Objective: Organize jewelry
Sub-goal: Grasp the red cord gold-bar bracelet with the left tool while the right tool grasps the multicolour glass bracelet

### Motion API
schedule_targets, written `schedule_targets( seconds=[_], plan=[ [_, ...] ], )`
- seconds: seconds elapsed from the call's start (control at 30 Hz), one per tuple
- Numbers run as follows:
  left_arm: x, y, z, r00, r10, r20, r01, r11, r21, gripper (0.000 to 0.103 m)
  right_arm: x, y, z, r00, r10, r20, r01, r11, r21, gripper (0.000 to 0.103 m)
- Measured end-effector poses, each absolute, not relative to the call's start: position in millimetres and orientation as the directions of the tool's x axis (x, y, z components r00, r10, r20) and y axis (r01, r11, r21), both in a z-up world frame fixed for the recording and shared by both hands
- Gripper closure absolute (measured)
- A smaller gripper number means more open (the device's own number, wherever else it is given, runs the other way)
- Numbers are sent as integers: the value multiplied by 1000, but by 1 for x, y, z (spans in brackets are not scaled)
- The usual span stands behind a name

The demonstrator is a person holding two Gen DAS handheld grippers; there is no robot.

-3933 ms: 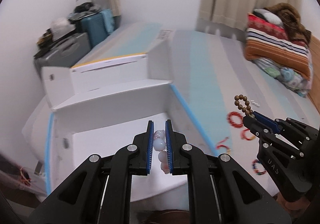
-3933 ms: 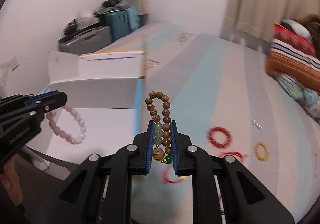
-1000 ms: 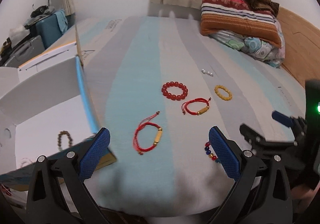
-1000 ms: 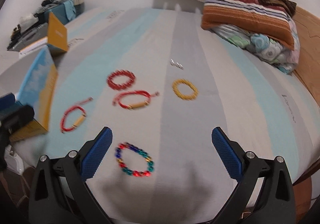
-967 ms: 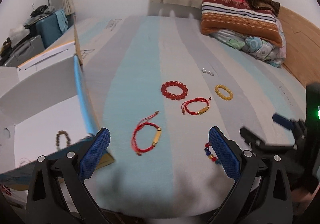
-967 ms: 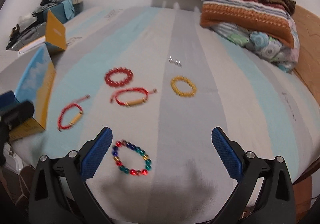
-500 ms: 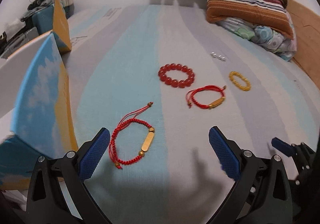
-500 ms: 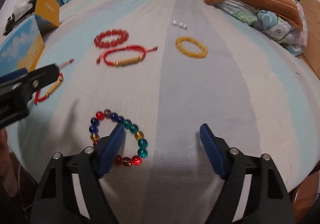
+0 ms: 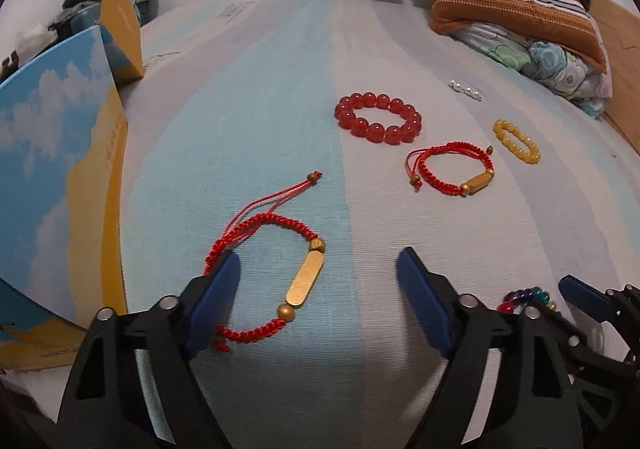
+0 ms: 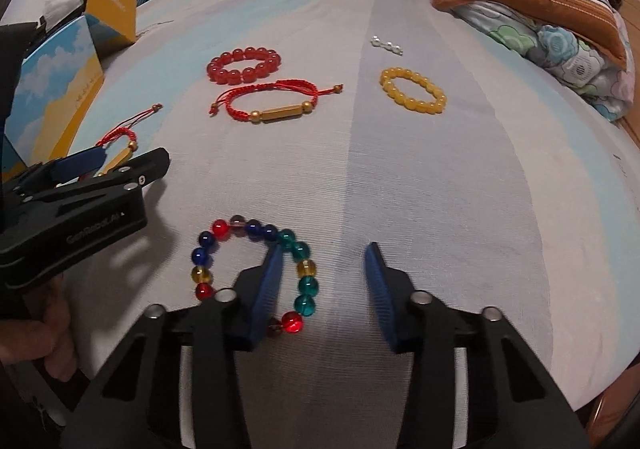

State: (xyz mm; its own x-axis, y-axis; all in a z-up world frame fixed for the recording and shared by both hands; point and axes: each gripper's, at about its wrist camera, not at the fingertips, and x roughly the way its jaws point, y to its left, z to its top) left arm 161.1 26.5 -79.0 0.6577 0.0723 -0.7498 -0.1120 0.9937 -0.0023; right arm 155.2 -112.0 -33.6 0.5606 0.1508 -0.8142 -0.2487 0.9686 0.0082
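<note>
Both tools have just been closing, jaws apart: left tool (image 9: 318, 299) straddling red cord bracelet (image 9: 276, 269), right tool (image 10: 325, 283) w/ one pad inside multicolour bead bracelet (image 10: 256, 273), so each can be pinched off bed (image 10: 460, 189).

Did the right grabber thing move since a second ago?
Yes. The right gripper came down toward the bed, closing over the colourful bracelet.
</note>
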Motion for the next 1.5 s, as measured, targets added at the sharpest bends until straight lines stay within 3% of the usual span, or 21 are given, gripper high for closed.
schedule_targets(
  seconds=[0.17,0.57,1.07,1.5],
  plan=[
    [156,31,-79,655,74,-752,-118,993,-6,48,156,-111,-33,558,160,-814,-256,967,14,82],
    [151,30,-80,649,71,-757,-92,996,14,95,156,-114,-31,566,155,-810,-243,970,16,93],
    [143,24,-56,648,76,-758,-79,996,32,95,155,-123,-20,595,174,-784,-216,975,52,94],
    [124,35,-20,605,9,-796,-74,996,-45,96,137,-128,10,614,223,-757,-214,970,112,94]
  ],
)
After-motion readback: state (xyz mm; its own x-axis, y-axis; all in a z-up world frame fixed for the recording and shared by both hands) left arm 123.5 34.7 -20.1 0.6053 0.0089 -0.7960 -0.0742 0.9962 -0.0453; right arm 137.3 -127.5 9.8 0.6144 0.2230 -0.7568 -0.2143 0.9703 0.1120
